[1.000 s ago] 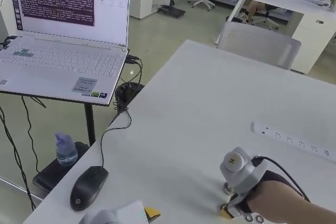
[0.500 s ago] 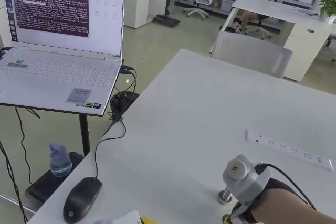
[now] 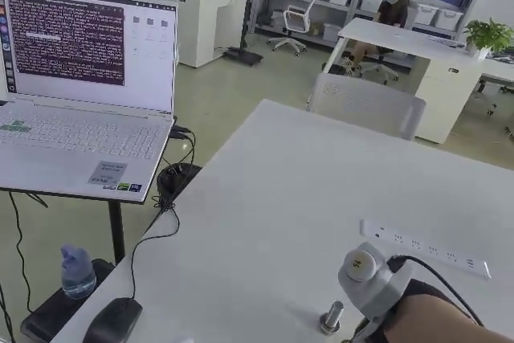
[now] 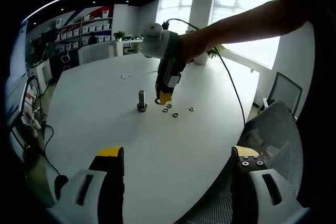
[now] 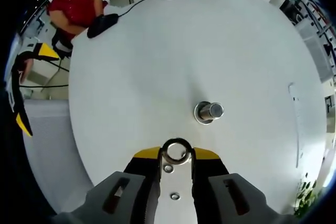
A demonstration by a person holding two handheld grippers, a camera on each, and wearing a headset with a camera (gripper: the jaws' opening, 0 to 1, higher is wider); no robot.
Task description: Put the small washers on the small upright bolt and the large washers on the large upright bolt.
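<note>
My right gripper (image 5: 177, 155) has its yellow-tipped jaws nipped onto one large steel ring washer (image 5: 177, 141), just beside the single upright bolt (image 5: 210, 111), a smooth grey cylinder on a round base, standing on the matte white table (image 5: 157, 66). Two small washers (image 5: 168, 168) lie beneath the jaws. My left gripper (image 4: 178, 174) gapes wide, holding nothing; from it I count three loose washers (image 4: 175, 114) right of the bolt. A black mouse (image 3: 112, 323) and a white power strip (image 3: 422, 247) sit well apart.

The grey, yellow-tipped right gripper (image 5: 177, 157) points downward from a bare forearm (image 4: 236, 22), its 2 jaws pinched on a large steel washer (image 5: 177, 151). The matching left gripper (image 4: 178, 153) hangs back, its 2 jaws spread wide.
</note>
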